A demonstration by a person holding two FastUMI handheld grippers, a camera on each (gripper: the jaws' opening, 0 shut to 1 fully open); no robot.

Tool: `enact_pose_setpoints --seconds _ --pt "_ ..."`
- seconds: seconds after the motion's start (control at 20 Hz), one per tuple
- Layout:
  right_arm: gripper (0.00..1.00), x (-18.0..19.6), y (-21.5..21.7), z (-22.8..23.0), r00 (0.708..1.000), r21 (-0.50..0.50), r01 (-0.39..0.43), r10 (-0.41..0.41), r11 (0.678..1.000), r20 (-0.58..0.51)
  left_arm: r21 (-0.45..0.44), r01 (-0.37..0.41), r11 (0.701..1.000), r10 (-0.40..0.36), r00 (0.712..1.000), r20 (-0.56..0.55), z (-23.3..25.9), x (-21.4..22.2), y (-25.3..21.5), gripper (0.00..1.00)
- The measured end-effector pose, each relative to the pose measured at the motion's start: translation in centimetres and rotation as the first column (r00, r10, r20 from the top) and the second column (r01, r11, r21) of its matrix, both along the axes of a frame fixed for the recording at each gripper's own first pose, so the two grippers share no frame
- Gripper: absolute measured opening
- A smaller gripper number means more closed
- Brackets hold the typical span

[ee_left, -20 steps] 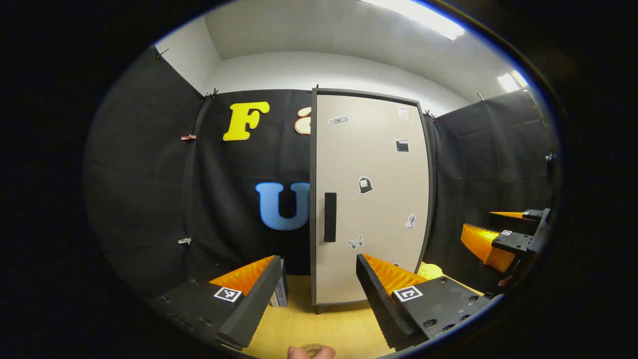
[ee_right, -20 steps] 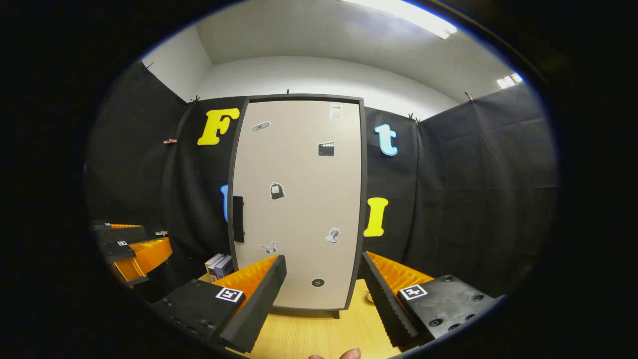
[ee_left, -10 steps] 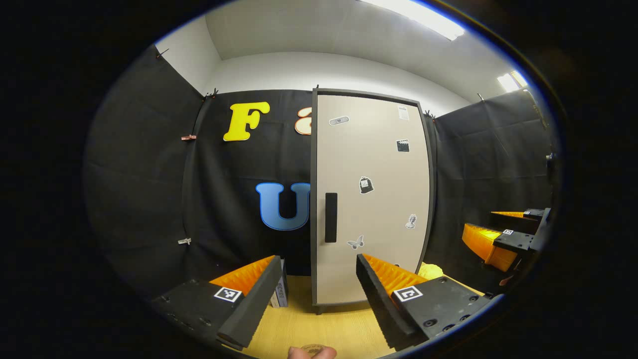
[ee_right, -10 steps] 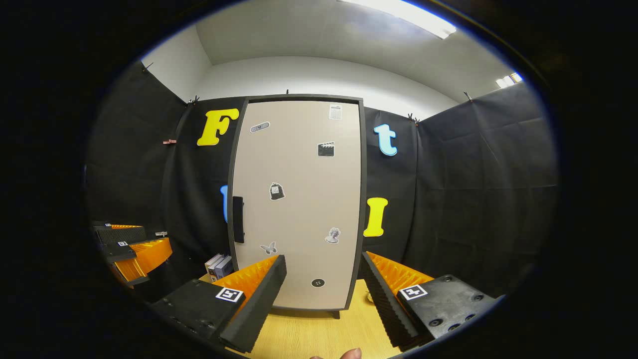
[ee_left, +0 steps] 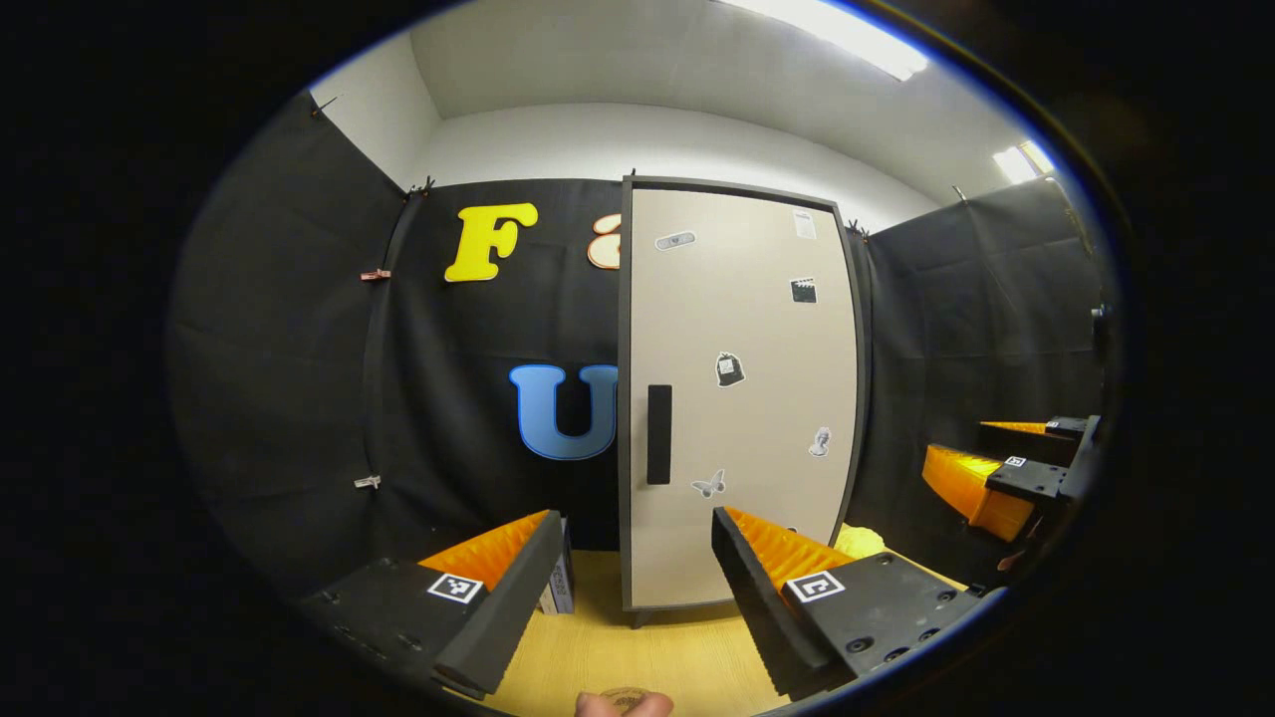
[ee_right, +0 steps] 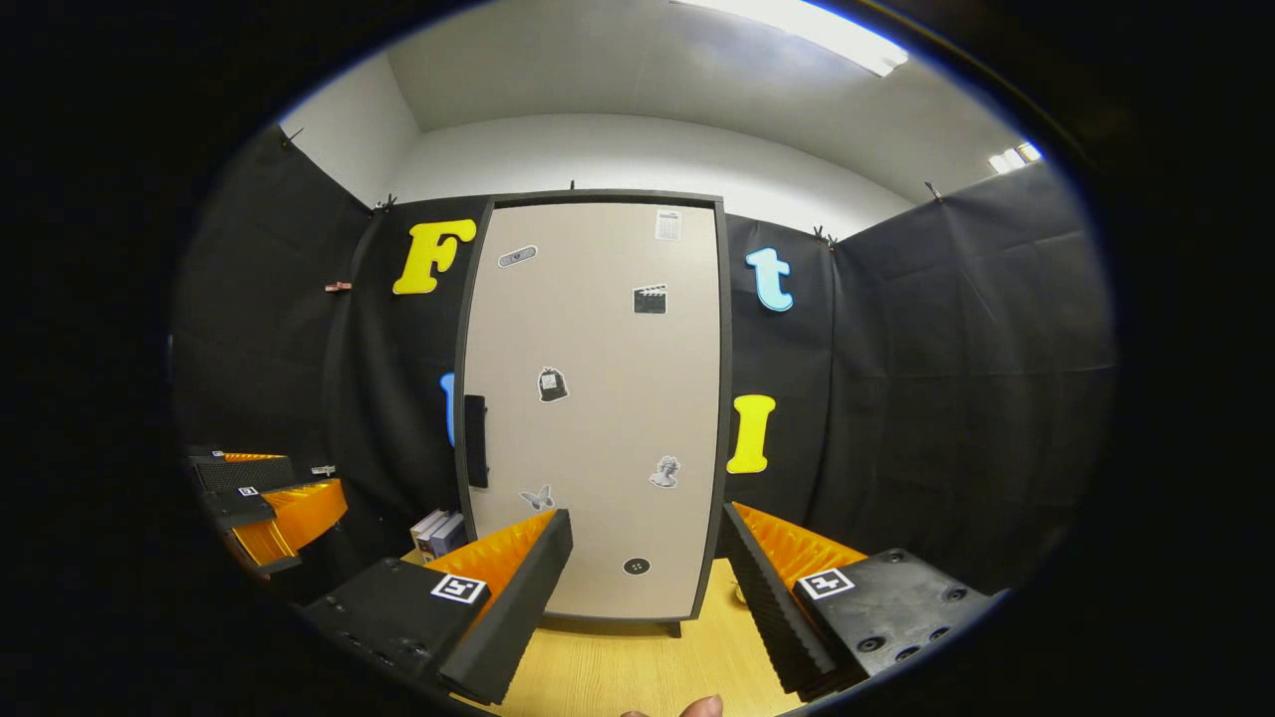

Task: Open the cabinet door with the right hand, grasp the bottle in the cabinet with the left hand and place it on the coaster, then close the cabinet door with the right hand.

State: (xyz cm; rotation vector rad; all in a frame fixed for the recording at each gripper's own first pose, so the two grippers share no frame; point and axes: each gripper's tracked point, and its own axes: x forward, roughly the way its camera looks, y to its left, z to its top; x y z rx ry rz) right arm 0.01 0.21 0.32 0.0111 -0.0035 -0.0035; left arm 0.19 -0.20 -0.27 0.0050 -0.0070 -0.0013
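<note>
A tall cabinet stands on the wooden table with its beige door [ee_left: 742, 398] [ee_right: 598, 398] closed; a dark vertical handle [ee_left: 658, 434] [ee_right: 475, 440] sits on the door's left edge. Stickers dot the door. My left gripper [ee_left: 628, 588] is open, held in front of the door's lower left, apart from it. My right gripper [ee_right: 642, 588] is open too, facing the door's lower middle with nothing between its fingers. Each gripper shows far off in the other's view: the right gripper [ee_left: 1006, 478], the left gripper [ee_right: 264, 498]. A round coaster [ee_left: 623, 697] lies at the table's near edge. The bottle is hidden behind the door.
Small boxes [ee_left: 560, 583] [ee_right: 438, 533] stand left of the cabinet against the black cloth wall. A yellow object [ee_left: 859, 541] lies right of the cabinet's foot. A fingertip [ee_left: 623, 705] shows at the bottom edge. The wooden table [ee_right: 637, 667] runs between grippers and cabinet.
</note>
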Motion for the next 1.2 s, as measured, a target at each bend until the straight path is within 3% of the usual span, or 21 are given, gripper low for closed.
enact_pose_setpoints --seconds 0.5,1.2 --pt "0.97 2.0 3.0 -0.2 0.999 0.017 -0.048 0.048 0.999 -0.014 0.001 -0.029 1.0 0.029 1.0 -0.006 -0.4 0.2 2.4 0.95" --pt "0.97 15.1 16.0 -0.5 0.981 0.074 -0.194 0.193 0.978 0.021 0.007 -0.126 0.992 0.127 0.991 -0.053 -3.8 0.6 10.0 0.95"
